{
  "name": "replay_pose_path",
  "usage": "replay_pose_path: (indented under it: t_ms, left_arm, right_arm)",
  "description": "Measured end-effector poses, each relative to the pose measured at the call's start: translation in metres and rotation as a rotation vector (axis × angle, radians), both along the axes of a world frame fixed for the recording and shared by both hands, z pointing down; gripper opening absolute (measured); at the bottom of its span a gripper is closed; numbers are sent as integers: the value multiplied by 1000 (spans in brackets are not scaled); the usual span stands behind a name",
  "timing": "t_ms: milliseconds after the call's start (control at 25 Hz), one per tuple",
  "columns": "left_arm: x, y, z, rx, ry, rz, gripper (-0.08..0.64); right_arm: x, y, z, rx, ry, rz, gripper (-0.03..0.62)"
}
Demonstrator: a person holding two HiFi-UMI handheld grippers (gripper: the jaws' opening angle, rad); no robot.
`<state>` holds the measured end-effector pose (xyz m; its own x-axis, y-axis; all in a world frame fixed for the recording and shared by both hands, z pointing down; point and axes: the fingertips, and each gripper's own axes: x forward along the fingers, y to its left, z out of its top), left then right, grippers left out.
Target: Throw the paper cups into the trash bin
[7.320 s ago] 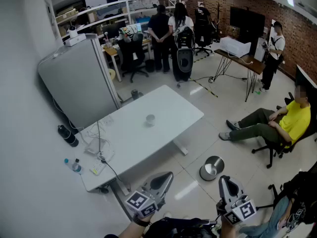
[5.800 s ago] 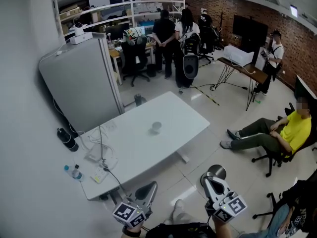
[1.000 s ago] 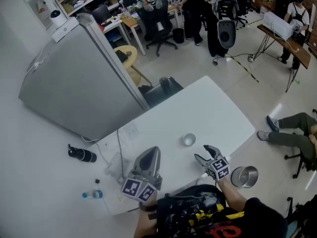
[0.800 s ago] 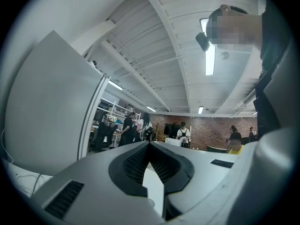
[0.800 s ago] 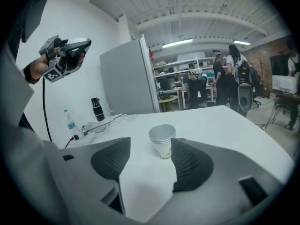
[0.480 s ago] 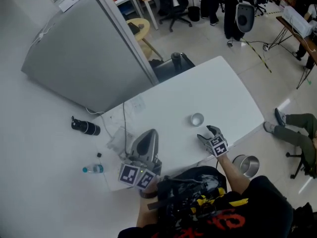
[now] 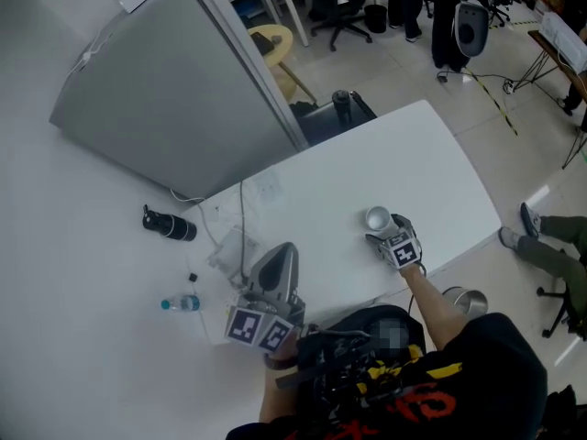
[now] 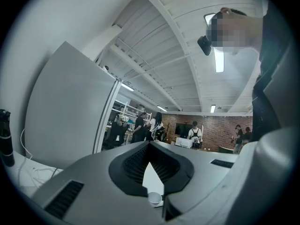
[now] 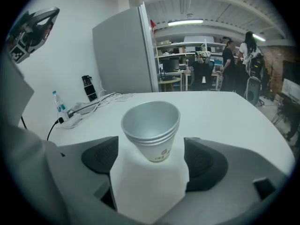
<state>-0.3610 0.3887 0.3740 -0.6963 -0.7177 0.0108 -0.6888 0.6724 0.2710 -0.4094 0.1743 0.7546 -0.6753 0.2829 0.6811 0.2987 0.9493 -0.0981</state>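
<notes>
One paper-cup stack (image 9: 152,125), right tool (image 7: 385,231) jaws opening around it, one trash bin (image 7: 461,301)

The white table (image 7: 367,168) carries a stack of nested cups (image 7: 377,218), upright and mouth up, near its front edge toward the right end. Loose cables (image 7: 240,214) lie at its left end. A round bin (image 7: 461,301) stands on the floor (image 7: 514,200) near the table's right corner

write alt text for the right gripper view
A stack of cups stands upright on the table between the jaws of the right claw; the jaws are opening, clear of it. Behind are a grey cabinet, a bottle and people.
</notes>
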Motion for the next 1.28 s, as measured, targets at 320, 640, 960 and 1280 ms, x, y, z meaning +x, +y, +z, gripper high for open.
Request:
replay_pose_path:
  t_ms: [320, 640, 960, 1280]
  left_arm:
    - [0, 10, 4, 3, -3, -27, 2]
    - [-3, -12, 3, 19, -8, 53, 2]
    - [-3, -47, 3, 39, -14, 178, 2]
    - [1, -65, 2, 56, -13, 260, 2]
  right_arm:
    - [-19, 7, -20, 45, -49, -14, 327]
    - [-3, 10, -42, 25, -92, -74, 324]
    - [16, 10, -82, -38, -152, -89, 324]
    - [24, -7, -137, -41, -270, 4, 321]
